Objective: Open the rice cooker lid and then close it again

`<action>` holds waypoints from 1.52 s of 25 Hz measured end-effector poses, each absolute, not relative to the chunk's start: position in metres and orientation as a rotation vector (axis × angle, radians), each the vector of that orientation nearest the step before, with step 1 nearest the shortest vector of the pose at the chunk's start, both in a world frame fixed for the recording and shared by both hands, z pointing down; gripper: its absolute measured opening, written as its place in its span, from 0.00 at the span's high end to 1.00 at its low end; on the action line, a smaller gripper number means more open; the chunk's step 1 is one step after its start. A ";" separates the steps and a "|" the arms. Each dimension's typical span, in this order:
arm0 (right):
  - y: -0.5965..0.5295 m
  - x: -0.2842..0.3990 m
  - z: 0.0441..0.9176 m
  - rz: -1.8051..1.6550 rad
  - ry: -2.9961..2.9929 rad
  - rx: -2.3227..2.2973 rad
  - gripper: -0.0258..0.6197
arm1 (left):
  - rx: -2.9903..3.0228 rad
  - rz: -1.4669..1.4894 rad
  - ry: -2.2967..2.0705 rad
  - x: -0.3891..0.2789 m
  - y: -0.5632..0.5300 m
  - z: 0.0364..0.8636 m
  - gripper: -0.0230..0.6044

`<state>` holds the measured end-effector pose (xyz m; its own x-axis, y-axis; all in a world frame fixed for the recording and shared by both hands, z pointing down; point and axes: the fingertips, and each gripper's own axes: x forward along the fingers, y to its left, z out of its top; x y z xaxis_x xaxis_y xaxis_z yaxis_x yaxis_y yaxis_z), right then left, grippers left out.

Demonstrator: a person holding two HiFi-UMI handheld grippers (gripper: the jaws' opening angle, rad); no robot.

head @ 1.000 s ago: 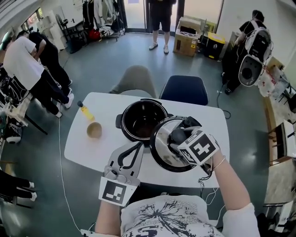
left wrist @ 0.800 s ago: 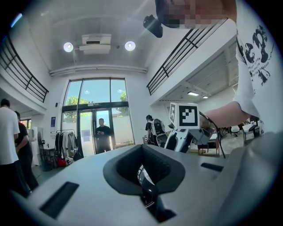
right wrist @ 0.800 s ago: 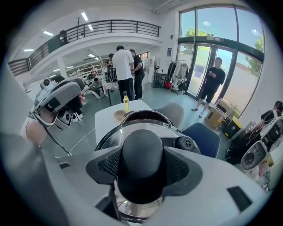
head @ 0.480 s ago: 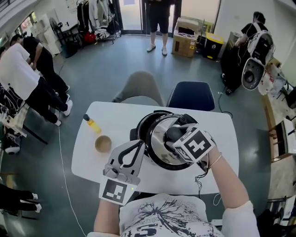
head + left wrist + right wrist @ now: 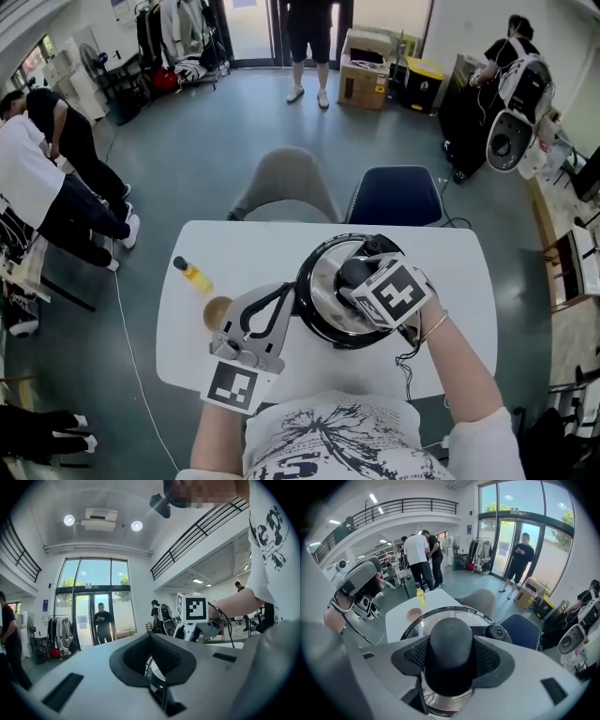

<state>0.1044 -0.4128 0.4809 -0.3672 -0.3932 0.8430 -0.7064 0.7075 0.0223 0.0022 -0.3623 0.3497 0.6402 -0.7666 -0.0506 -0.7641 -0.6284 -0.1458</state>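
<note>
Left gripper (image 5: 285, 294): I am keeping its fingers (image 5: 274, 302) pressed together, nothing between them, tips just beside the cooker (image 5: 380, 247).

Right gripper (image 5: 359, 279): I am pinching the lid's black knob (image 5: 450, 654) between its fingers, from above.

Lid (image 5: 323, 302): chrome, covering the cooker's mouth at the middle of the white worktop (image 5: 239, 246); I cannot tell whether it is fully seated.

Brown cup (image 5: 217, 310): standing on the worktop left of the cooker.

Yellow bottle (image 5: 193, 273): lying beyond the cup.

Grey chair (image 5: 286, 183) and blue chair (image 5: 398, 197): standing at the worktop's far edge.

Person (image 5: 309, 37): standing at the doorway.
</note>
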 end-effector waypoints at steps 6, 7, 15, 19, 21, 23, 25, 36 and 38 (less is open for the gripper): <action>-0.420 0.101 0.493 0.474 -1.981 0.857 0.51 | -2.735 -0.030 1.237 0.000 -0.377 0.357 0.94; -0.422 0.101 0.495 0.479 -1.978 0.858 0.51 | -2.740 -0.030 1.232 0.000 -0.380 0.358 0.94; -0.427 0.098 0.514 0.491 -1.959 0.868 0.51 | -2.762 -0.024 1.222 -0.001 -0.386 0.369 0.94; -0.427 0.098 0.513 0.482 -1.964 0.862 0.50 | -2.765 -0.026 1.214 0.004 -0.384 0.370 0.94; -0.426 0.100 0.512 0.473 -1.966 0.868 0.50 | -2.765 -0.032 1.208 0.008 -0.381 0.370 0.94; -0.424 0.102 0.510 0.475 -1.976 0.873 0.50 | -2.760 -0.047 1.203 0.013 -0.377 0.366 0.94; -0.422 0.102 0.507 0.480 -1.988 0.879 0.50 | -2.752 -0.059 1.200 0.013 -0.373 0.362 0.94; -0.416 0.118 0.464 0.381 -2.141 1.024 0.51 | -2.729 -0.074 1.277 0.020 -0.355 0.359 0.94; -0.408 0.125 0.453 0.353 -2.175 1.042 0.60 | -2.722 -0.072 1.290 0.026 -0.350 0.357 0.94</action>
